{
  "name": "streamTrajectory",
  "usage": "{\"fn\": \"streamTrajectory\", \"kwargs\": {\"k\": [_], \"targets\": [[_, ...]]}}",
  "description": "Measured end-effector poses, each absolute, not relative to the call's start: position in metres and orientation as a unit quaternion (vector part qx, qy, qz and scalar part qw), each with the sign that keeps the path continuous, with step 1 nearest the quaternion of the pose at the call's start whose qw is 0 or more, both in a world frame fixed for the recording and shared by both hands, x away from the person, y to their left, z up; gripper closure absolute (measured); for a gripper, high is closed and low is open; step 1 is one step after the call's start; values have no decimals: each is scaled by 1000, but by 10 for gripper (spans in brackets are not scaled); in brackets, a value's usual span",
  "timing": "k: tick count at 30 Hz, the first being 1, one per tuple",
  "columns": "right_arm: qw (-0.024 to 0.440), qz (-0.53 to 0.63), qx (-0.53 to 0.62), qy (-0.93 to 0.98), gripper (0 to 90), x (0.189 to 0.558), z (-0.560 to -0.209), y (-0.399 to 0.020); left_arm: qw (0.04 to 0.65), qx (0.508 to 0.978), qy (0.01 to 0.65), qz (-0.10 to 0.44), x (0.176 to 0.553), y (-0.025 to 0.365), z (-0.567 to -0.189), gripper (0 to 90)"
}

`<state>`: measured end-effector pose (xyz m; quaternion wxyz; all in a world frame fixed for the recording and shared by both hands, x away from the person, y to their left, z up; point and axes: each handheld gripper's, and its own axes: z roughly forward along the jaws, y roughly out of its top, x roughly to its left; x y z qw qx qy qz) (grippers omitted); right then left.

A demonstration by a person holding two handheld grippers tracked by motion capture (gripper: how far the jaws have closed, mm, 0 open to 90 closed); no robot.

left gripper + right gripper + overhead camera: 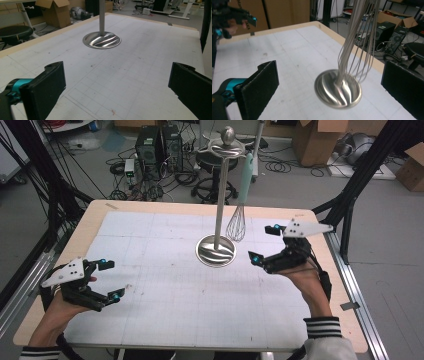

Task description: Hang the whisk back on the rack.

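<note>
A steel stand (pixel 215 251) with a round base and a tall pole rises at the table's middle back. From one of its top arms a wire whisk (pixel 236 224) hangs by a teal handle, its wires just above the table. To the right of the base my right gripper (pixel 262 244) is open and holds nothing; in the right gripper view the whisk (pixel 359 37) hangs ahead of the jaws, above the base (pixel 338 88). Near the front left my left gripper (pixel 112 280) is open and holds nothing, with the stand's base (pixel 102 40) far ahead of it.
A white gridded mat (pixel 165 290) covers the wooden table (pixel 95 210). Black frame posts (pixel 350 205) stand at both sides of the table. Behind it, on the floor, are a stool (pixel 212 185), computer towers (pixel 160 145), cables and cardboard boxes (pixel 315 140).
</note>
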<state>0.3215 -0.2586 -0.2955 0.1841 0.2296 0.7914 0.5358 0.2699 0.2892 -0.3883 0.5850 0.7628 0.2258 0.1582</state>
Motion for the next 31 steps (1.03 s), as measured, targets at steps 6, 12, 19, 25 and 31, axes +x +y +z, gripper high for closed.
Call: {"fn": "streamTrajectory", "kwargs": {"k": [6,12,19,25,31], "targets": [[191,541,242,782,0,299,-326,-274,587,760,228,159,265,289,-391,17],[200,551,241,773,0,279,-351,-284,591,756,228,165,263,292,-391,17],[199,563,255,761,0,270,-375,-293,589,759,226,164,261,291,-392,17],[193,563,271,757,0,271,-389,-300,589,759,224,164,261,291,-391,17],[194,557,277,759,0,269,-391,-300,587,760,225,165,260,290,-391,17]]}}
